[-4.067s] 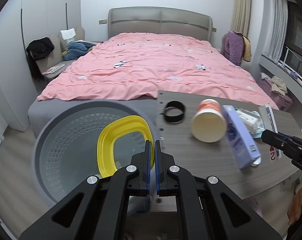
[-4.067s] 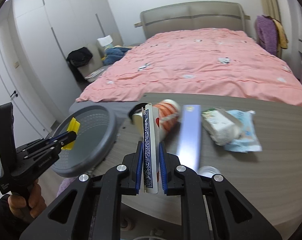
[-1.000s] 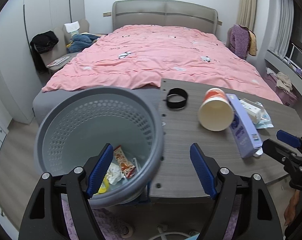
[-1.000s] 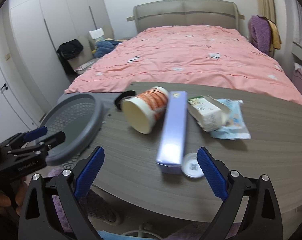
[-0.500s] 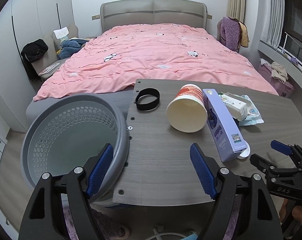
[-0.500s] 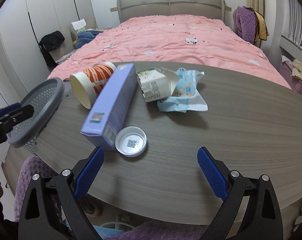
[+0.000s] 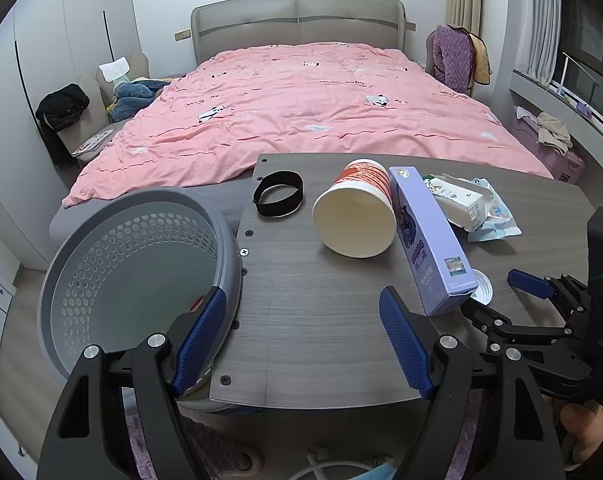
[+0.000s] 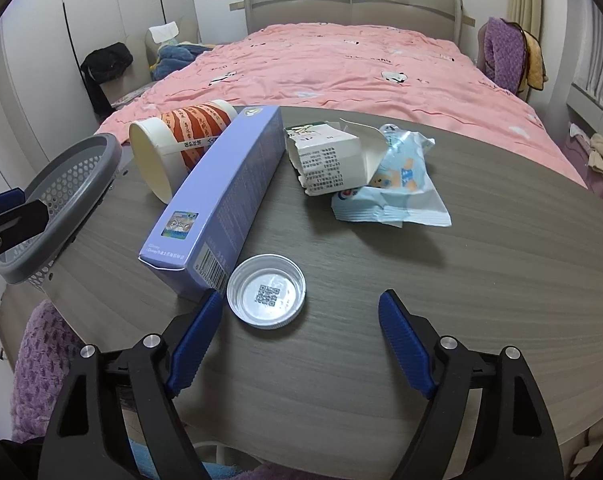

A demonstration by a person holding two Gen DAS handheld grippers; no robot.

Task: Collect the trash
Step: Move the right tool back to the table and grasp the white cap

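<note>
At the surface's near edge, your right gripper (image 8: 301,332), jaws wide and empty, has the cap (image 8: 266,297) just ahead, left of centre, nearer than your equally open left gripper (image 7: 303,332).

1. My left blue-padded finger (image 7: 199,336) covers part of the grey perforated plastic basket (image 7: 101,240), whose bottom I cannot see
2. The long lilac cardboard box (image 7: 429,236) hides most of the round silver metal lid (image 7: 481,286) in my left view
3. The torn white carton (image 8: 333,160) overlaps the crumpled light-blue wrapper (image 8: 401,192)
4. The lid's printed code (image 8: 267,294) is too small to read
</note>
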